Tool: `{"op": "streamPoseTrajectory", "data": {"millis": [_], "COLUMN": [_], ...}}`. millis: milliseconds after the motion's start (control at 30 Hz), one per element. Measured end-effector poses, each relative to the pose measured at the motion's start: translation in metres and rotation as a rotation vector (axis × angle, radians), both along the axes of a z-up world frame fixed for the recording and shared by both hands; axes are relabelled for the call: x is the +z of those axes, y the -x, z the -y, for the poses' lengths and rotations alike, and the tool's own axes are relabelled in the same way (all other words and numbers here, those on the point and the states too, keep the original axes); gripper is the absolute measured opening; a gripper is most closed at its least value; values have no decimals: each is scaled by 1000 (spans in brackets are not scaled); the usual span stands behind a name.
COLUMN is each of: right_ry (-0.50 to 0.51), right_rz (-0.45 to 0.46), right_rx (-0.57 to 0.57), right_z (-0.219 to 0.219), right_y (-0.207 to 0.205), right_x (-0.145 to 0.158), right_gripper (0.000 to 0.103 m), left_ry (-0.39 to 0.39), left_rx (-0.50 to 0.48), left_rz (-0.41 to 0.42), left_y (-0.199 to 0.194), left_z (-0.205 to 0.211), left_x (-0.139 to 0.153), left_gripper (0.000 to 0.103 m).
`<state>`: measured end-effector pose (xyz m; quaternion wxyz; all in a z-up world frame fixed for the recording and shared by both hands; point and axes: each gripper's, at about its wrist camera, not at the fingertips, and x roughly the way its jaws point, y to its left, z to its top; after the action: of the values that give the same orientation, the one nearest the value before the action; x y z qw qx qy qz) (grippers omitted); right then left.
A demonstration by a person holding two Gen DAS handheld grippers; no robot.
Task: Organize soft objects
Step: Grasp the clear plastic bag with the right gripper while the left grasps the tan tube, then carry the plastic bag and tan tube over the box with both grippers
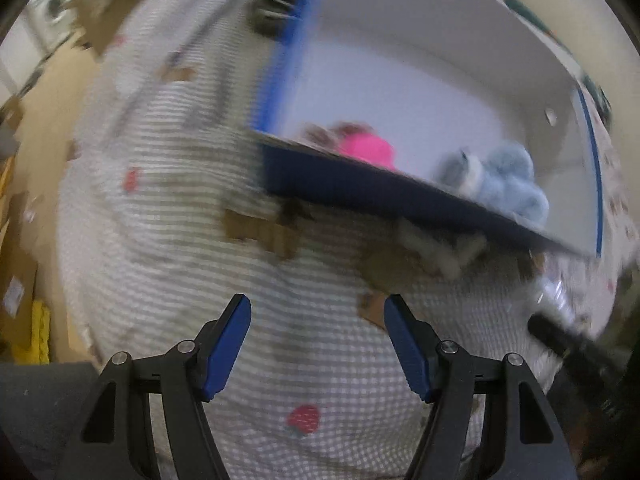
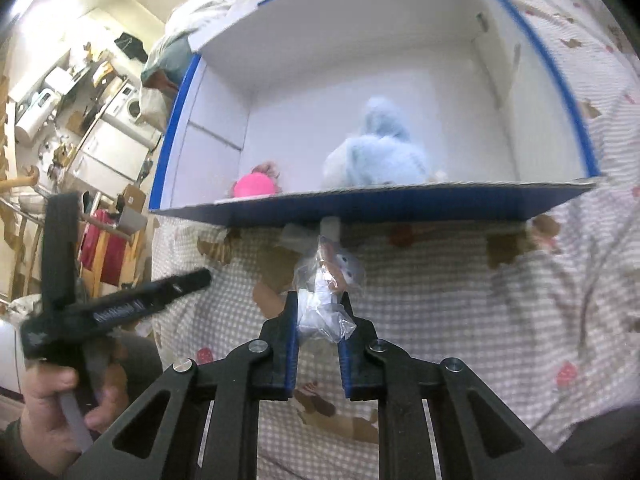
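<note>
Right tongs (image 2: 319, 312) pinch a plastic-wrapped toy (image 2: 326, 280) above the checked cloth (image 2: 440, 312), just before the box (image 2: 360, 204) holding 2 plush toys, while left tongs (image 1: 318, 322) hang spread, empty.

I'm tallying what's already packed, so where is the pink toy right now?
The pink toy lies inside the white box, in its near left corner in the right wrist view, left of the blue plush.
</note>
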<state>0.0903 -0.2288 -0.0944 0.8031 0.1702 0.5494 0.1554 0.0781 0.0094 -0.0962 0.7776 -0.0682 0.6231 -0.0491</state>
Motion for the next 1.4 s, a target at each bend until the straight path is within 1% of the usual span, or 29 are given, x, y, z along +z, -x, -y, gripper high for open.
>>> {"op": "streamPoseTrajectory", "data": {"millis": [67, 167, 333, 400, 433, 467, 500, 533, 633, 767, 800, 967, 1033, 1100, 1200, 1300, 1400], "right_ry": [-3, -31, -34, -39, -42, -46, -49, -52, -50, -47, -44, -50, -33, -35, -18, -2, 22], "right_rz": [15, 0, 12, 12, 10, 6, 3, 1, 4, -6, -11, -32, -19, -7, 4, 13, 31], "right_rx": [-24, -32, -19, -25, -29, -35, -40, -44, -44, -49, -51, -49, -45, -40, -25, -5, 32], "right_z": [5, 6, 2, 1, 2, 3, 3, 3, 2, 3, 3, 1, -1, -4, -8, -9, -15], "right_y": [3, 4, 4, 4, 4, 4, 4, 3, 3, 2, 1, -1, -1, 0, 2, 5, 10], "right_x": [1, -5, -6, -8, -9, -10, -11, -11, -11, -13, -14, -19, -17, -14, -13, -11, -4], "right_gripper": [18, 18, 18, 18, 18, 18, 18, 18, 18, 18, 18, 18, 18, 18, 18, 18, 18], "left_ry": [-30, -24, -8, 7, 13, 19, 25, 30, 37, 109, 120, 110, 118, 116, 76, 78, 81], "left_rx": [-81, -165, -144, -146, -150, -155, -158, -163, -177, -139, -132, -134, -119, -110, -118, -113, -134], "left_rz": [-4, -30, -32, -28, -26, -32, -39, -47, -48, -67, -66, -57, -48, -27, 3, 27, 60], "left_y": [-1, -3, -6, -9, -9, -9, -8, -8, -3, 0, 1, 19, 24, 25, 25, 29, 34], "left_z": [18, 39, 45, 47, 48, 49, 50, 52, 56, 44, 41, 35, 32, 29, 31, 22, 18], "left_x": [-8, -23, -35, -38, -40, -42, -45, -48, -48, -45, -44, -33, -27, -20, -13, 1, 17], "left_gripper": [66, 66, 64, 52, 49, 43, 32, 28, 22, 11, 9, 8, 8, 7, 7, 7, 7]}}
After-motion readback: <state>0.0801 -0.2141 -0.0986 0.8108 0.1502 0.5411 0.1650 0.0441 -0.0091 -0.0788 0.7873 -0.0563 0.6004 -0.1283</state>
